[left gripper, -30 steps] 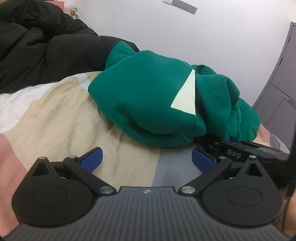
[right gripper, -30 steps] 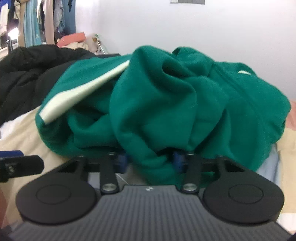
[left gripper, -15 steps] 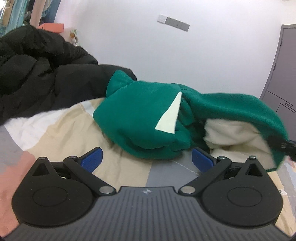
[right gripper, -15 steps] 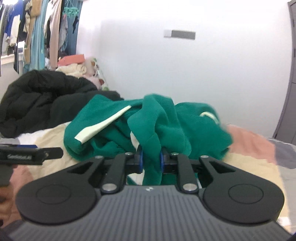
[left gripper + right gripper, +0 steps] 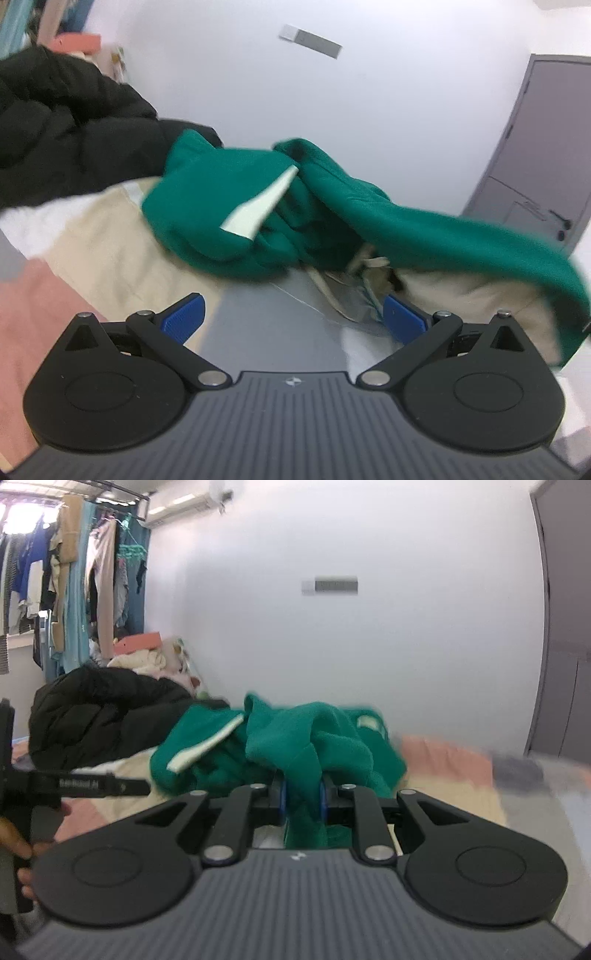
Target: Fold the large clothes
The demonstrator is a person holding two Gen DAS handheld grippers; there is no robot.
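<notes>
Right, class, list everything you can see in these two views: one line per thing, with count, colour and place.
fleece jacket: one, green with cream lining, bunched on the bed, one fold clamped in a gripper
puffer coat: one, black, heaped behind the fleece
bedspread: one, beige, pink and grey patches, under everything
hanging clothes: several, mixed colours, rail at far left
door: one, grey, right
left gripper: one, black with blue pads, open, empty
right gripper: one, black, shut on the fleece
</notes>
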